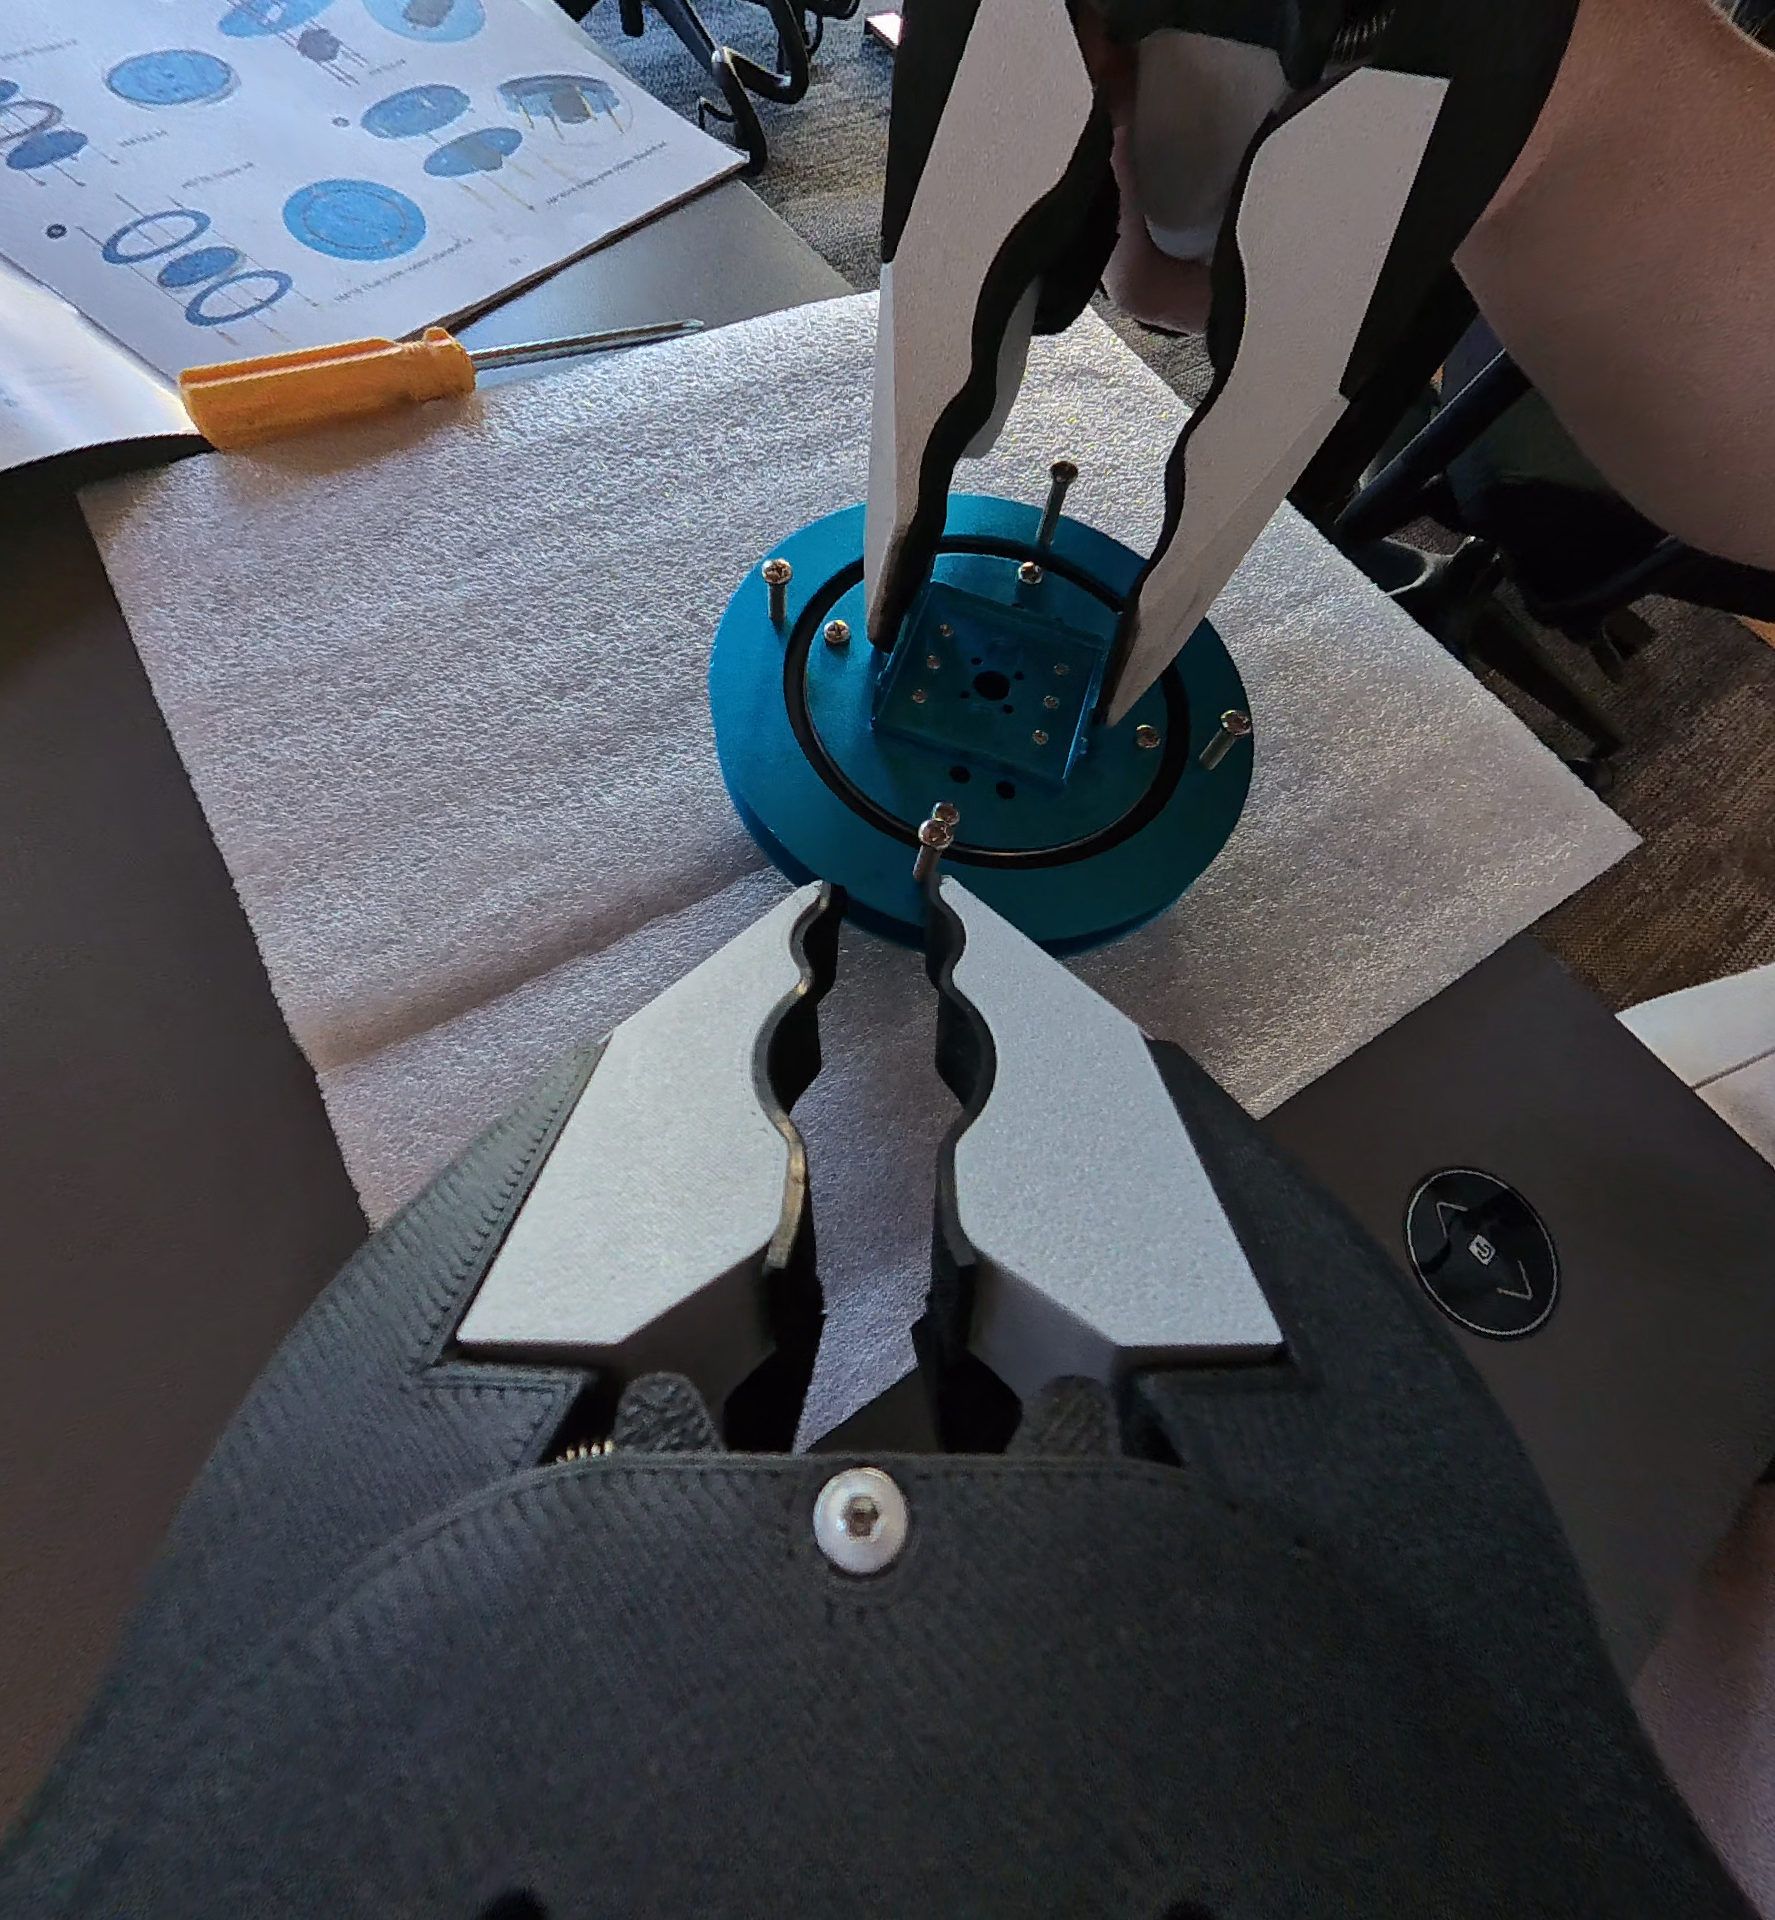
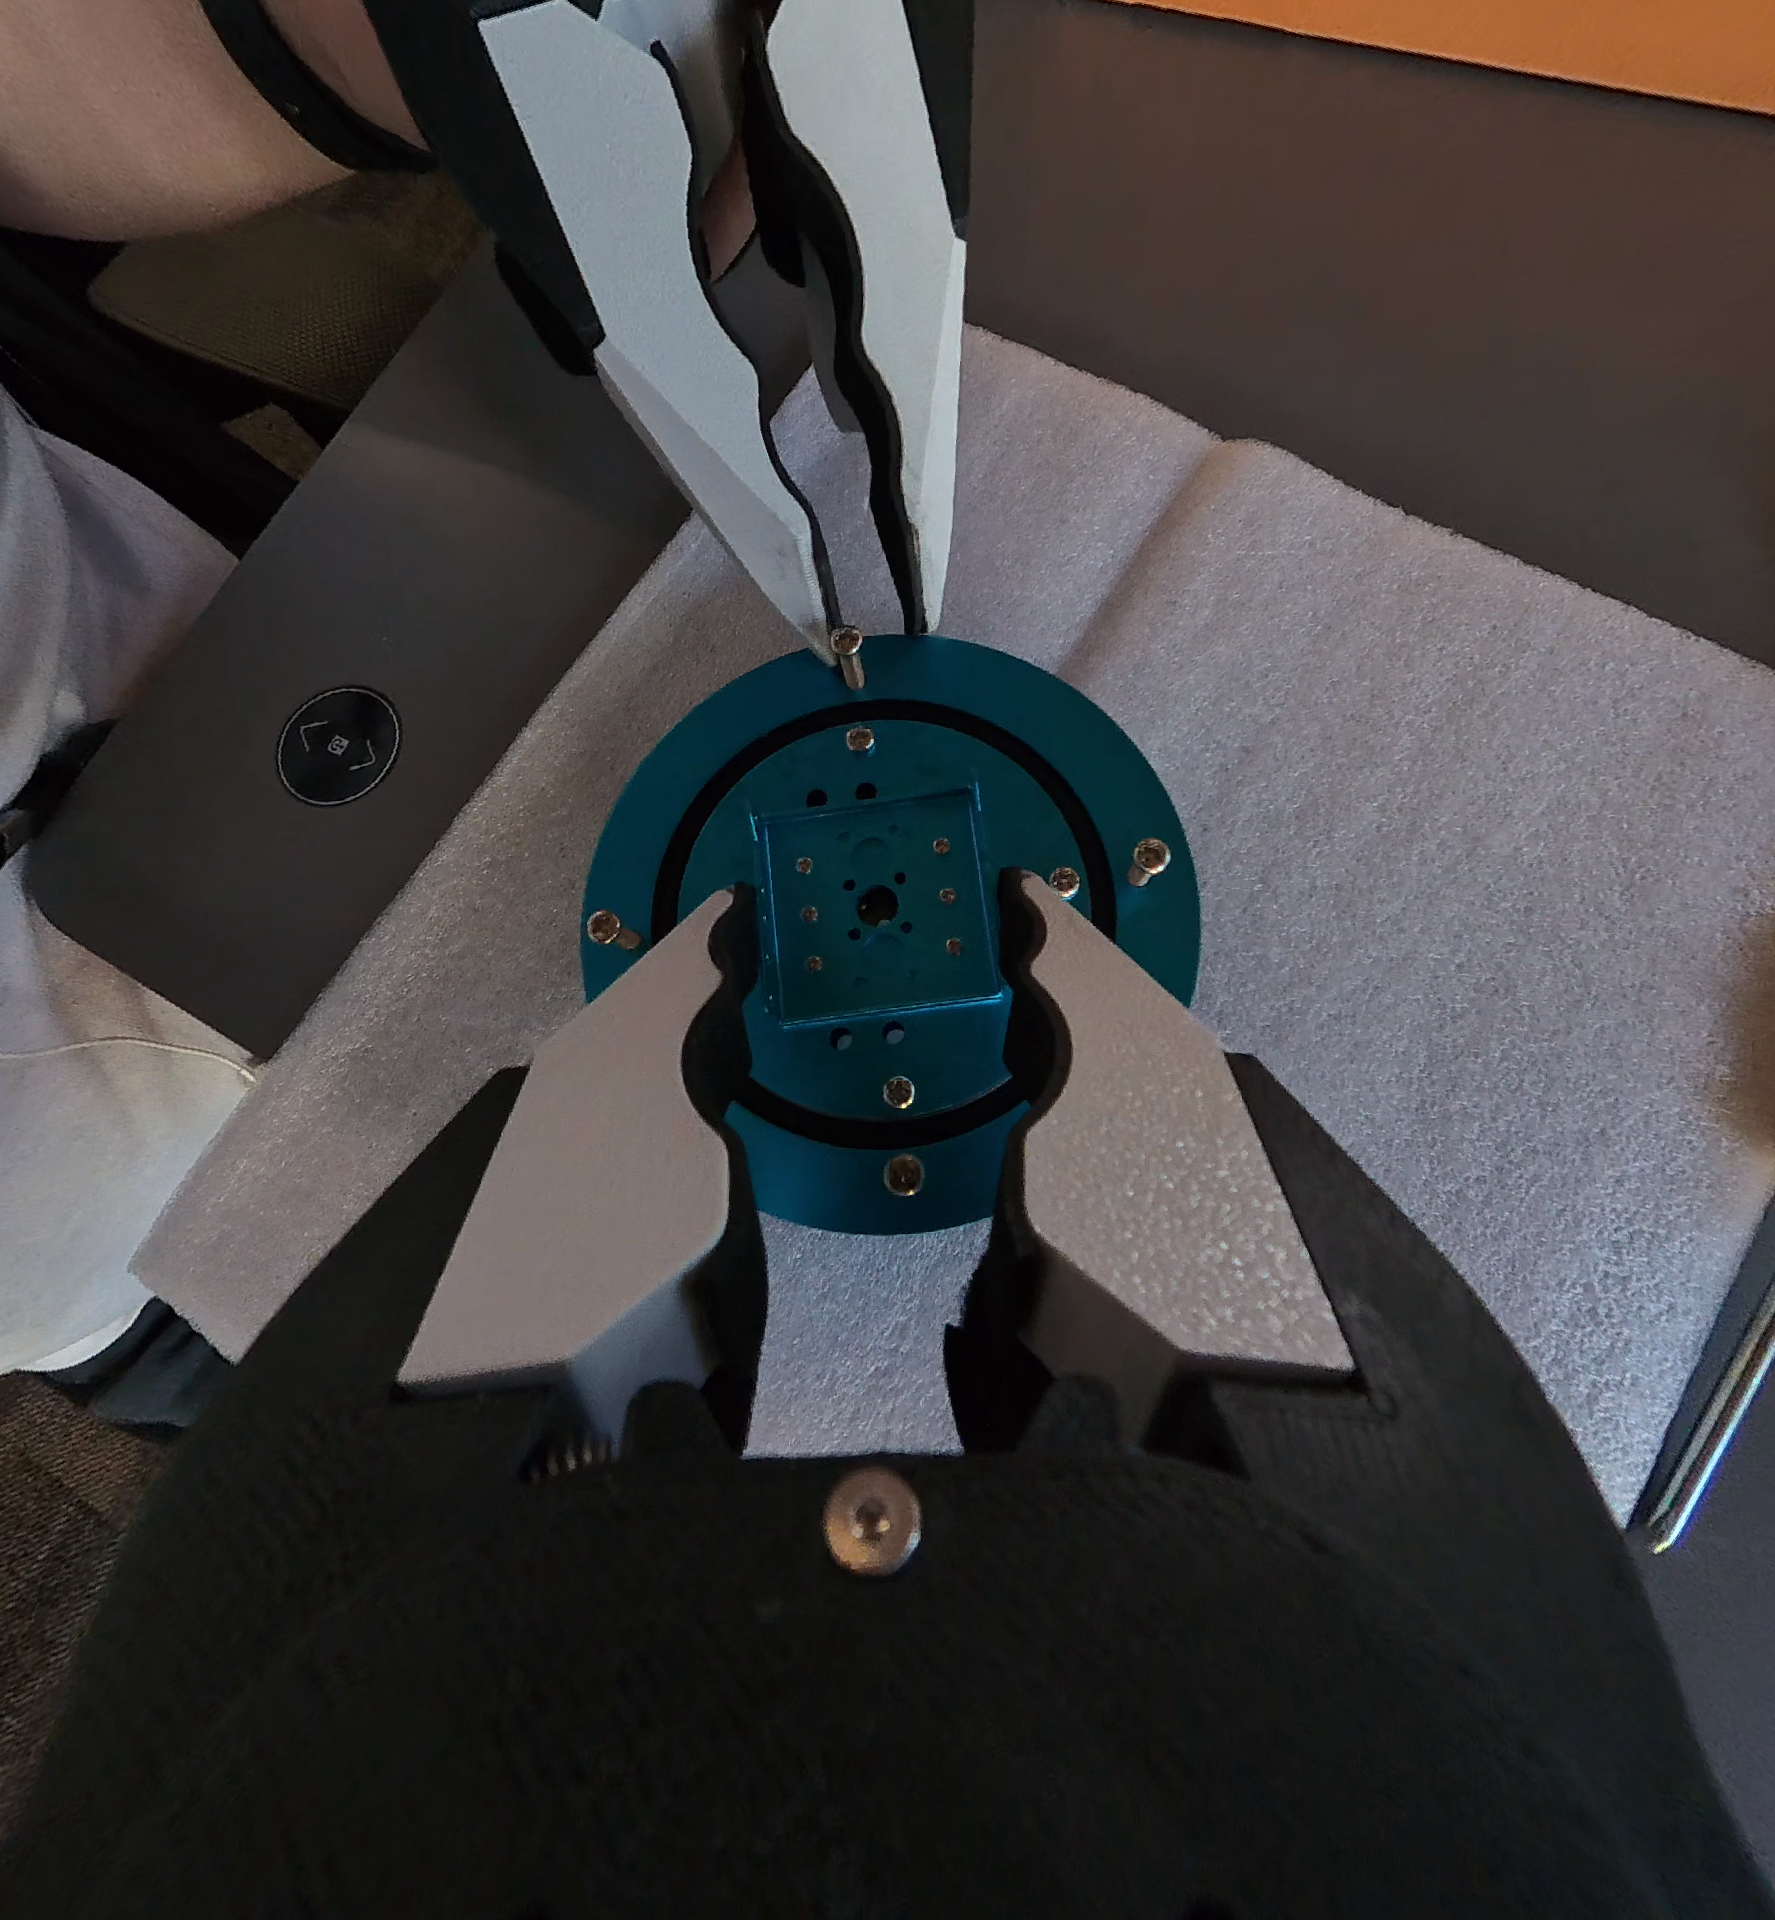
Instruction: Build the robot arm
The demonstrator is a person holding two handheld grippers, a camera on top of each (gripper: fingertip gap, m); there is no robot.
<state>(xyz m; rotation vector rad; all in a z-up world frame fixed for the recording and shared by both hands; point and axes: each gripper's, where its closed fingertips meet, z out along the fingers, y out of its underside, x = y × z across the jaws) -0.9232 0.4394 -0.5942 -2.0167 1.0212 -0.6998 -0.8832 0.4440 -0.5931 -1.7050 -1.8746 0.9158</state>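
1. Right gripper (image 2: 878, 883), jaws gripping the square bracket (image 2: 872, 909) on the blue disc (image 2: 1153, 966), steadies it on foam atop the desk.
2. Left gripper (image 1: 883, 894), jaws slightly apart beside a standing screw (image 1: 931, 847), could tip it over.

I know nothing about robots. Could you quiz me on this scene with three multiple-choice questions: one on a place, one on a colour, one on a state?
1. Where does the square bracket sit?
A. on the paper
B. in the middle of the disc
C. on the bare table

2. What colour is the handle of the screwdriver?
A. orange
B. green
C. red

3. How is the left gripper?
A. clamped on the screwdriver
B. clamped on the bracket
C. slightly open by a rim screw

Answers:
1. B: the blue disc surrounds the bracket.
2. A: the handle is orange.
3. C: a gap shows between its fingers, next to the screw.
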